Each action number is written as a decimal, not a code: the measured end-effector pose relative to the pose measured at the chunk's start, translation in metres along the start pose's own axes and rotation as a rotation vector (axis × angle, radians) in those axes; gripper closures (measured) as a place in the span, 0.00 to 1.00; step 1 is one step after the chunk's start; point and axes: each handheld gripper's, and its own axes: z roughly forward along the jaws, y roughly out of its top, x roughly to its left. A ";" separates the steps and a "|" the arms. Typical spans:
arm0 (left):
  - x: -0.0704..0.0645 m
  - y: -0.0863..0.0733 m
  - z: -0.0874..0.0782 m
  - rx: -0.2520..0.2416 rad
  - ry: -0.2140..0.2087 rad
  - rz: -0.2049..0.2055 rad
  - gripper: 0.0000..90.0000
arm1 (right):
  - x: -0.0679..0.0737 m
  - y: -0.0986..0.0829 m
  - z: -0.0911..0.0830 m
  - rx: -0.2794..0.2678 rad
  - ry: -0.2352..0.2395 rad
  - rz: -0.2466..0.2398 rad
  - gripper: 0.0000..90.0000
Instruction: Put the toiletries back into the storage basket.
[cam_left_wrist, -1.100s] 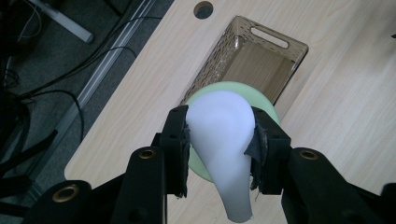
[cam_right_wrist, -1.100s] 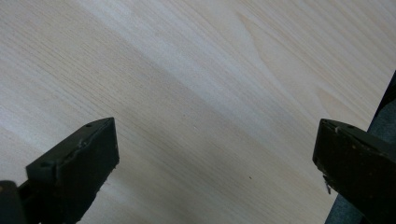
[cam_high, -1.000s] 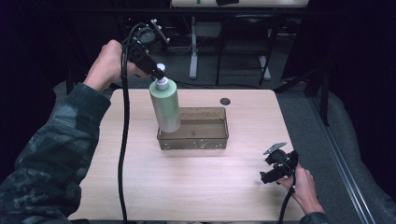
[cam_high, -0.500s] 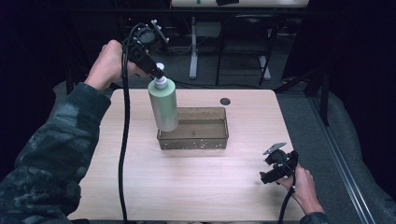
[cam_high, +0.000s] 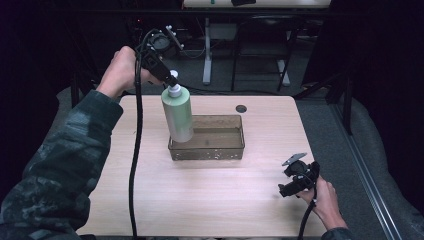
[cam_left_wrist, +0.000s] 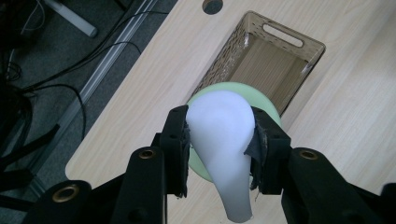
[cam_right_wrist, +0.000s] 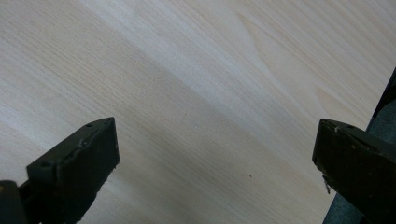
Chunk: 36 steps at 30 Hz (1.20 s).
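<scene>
Little has moved since the earlier frame: bottle (cam_high: 178, 114) hangs at about the same spot, w/ the left gripper (cam_high: 169, 79) clamped on its white pump cap (cam_left_wrist: 223, 140). Bottle's base sits just over the left end of the brown bin (cam_high: 235, 146), directly below the jaws. Right gripper (cam_right_wrist: 215, 154) rests low over bare table (cam_high: 210, 200), jaws wide apart, nothing btw them, well apart from bin.

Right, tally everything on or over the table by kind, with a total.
Green pump bottle: 1
Brown perforated bin: 1
Hand-held gripper: 2, left hand-held gripper shut on the bottle's white pump, right hand-held gripper open above the table
Total: 4
</scene>
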 end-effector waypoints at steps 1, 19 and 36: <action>-0.001 0.000 0.000 -0.012 0.003 -0.001 0.70 | 0.000 0.000 0.000 0.001 -0.001 0.000 0.00; -0.004 -0.002 0.018 -0.014 -0.003 0.000 0.70 | 0.001 0.001 -0.002 -0.005 -0.010 -0.003 0.00; -0.007 -0.007 0.041 -0.002 -0.028 0.017 0.70 | 0.001 0.001 -0.003 -0.010 -0.012 -0.006 0.00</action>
